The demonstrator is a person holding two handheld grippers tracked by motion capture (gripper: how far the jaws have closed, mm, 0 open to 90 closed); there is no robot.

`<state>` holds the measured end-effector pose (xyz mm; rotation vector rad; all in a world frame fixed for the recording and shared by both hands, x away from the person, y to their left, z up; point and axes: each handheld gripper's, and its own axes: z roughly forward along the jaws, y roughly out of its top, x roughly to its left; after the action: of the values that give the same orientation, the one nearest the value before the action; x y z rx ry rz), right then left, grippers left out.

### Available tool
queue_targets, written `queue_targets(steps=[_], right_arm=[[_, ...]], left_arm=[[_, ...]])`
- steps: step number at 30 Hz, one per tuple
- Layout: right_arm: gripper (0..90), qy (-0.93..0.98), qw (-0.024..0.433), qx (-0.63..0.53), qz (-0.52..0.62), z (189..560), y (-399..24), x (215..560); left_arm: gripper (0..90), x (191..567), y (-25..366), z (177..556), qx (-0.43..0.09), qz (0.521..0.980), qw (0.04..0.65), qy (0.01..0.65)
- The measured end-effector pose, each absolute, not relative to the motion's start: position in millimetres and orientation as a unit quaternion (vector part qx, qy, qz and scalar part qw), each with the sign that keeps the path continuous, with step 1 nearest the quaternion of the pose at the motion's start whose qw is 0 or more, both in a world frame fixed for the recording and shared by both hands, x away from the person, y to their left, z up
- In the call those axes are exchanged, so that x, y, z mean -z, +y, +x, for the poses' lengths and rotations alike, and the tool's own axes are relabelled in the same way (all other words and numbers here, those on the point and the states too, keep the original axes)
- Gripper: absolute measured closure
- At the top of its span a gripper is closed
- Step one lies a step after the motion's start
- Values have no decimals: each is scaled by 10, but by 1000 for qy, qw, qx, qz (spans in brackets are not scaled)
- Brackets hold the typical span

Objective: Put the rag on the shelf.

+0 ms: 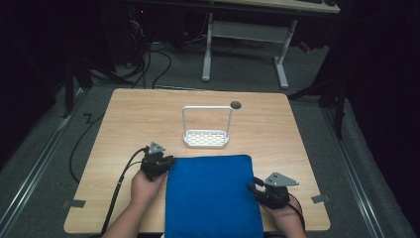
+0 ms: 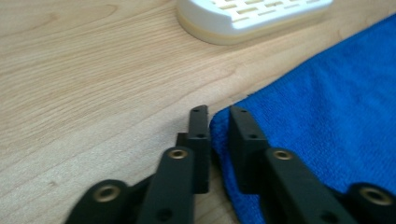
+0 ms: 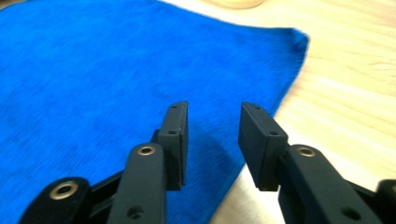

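Left gripper view: towel (image 2: pixel 327 121) corner is straddled by the narrowly parted left gripper (image 2: pixel 217 112); right gripper (image 3: pixel 212 106) is held spread.

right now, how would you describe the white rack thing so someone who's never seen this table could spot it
Start at the light wooden table and find the big blue cloth at its near edge. Just beyond the cloth's far edge, near the table's middle, sits the white rack: a low oval tray with slotted holes and a tall, thin, squared handle arching over it. It is the one white thing on the table.
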<state>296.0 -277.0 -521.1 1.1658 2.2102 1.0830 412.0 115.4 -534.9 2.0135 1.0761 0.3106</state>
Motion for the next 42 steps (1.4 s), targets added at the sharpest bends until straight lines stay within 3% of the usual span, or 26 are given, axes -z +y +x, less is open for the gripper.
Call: queue_targets(steps=[6, 16, 23, 28, 42], right_arm=[[545, 768, 241, -388, 448, 3095, -2730, 5177], [521, 754, 255, -341, 500, 3687, -2651, 5188], [674, 759, 233, -328, 513, 3886, -2643, 5300], [874, 765, 235, -331, 499, 3859, -2606, 5304], [885, 747, 269, -402, 455, 3575, -2571, 5056]], left_arm=[[872, 5352, 1149, 4104, -123, 803, 406, 418], [872, 5355, 1168, 4121, -107, 803, 413, 417], [872, 5354, 1178, 4126, -103, 802, 414, 419], [875, 5349, 1180, 4106, -108, 800, 418, 417], [878, 5179, 1310, 3956, -119, 762, 487, 411]])
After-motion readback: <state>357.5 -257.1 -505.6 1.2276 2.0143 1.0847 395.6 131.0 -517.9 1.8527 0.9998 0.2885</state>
